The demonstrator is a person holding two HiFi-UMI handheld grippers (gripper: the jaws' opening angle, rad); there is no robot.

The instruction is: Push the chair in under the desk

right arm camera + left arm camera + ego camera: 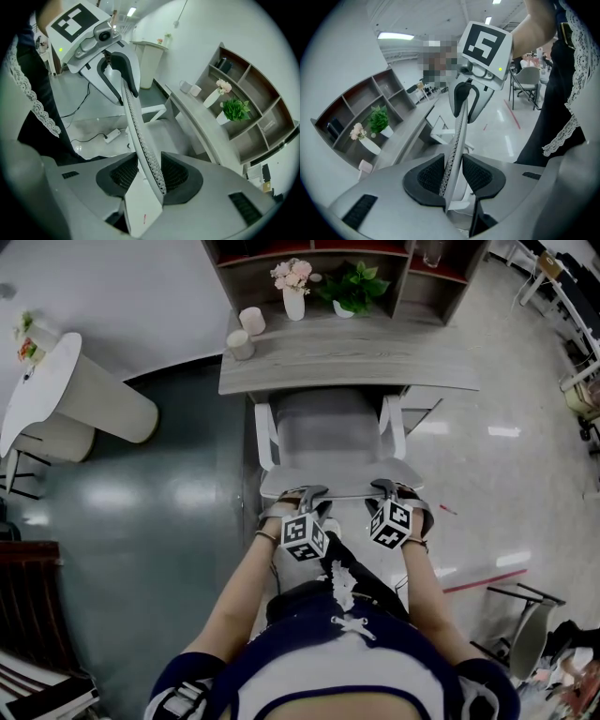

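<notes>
1. The left gripper (453,176) is pinching the thin top edge of the chair (333,442) backrest. Its jaws are partly closed, with both pads pressing on the mesh.
2. The right gripper (149,177) is gripping the same edge further along, its jaws held a little apart by the rim between them.
3. The chair is facing the desk (347,357) squarely. The seat front is just reaching the desktop edge and the backrest is well out.
4. I'm watching the white armrests (265,432). I cannot tell from above whether they clear the desktop. If they catch it, the jolt could be rocking the cups (246,332) and the vase (293,292).
5. I'm also worrying that an uneven push could skew the chair, or that the pads could slide off that narrow rim.
</notes>
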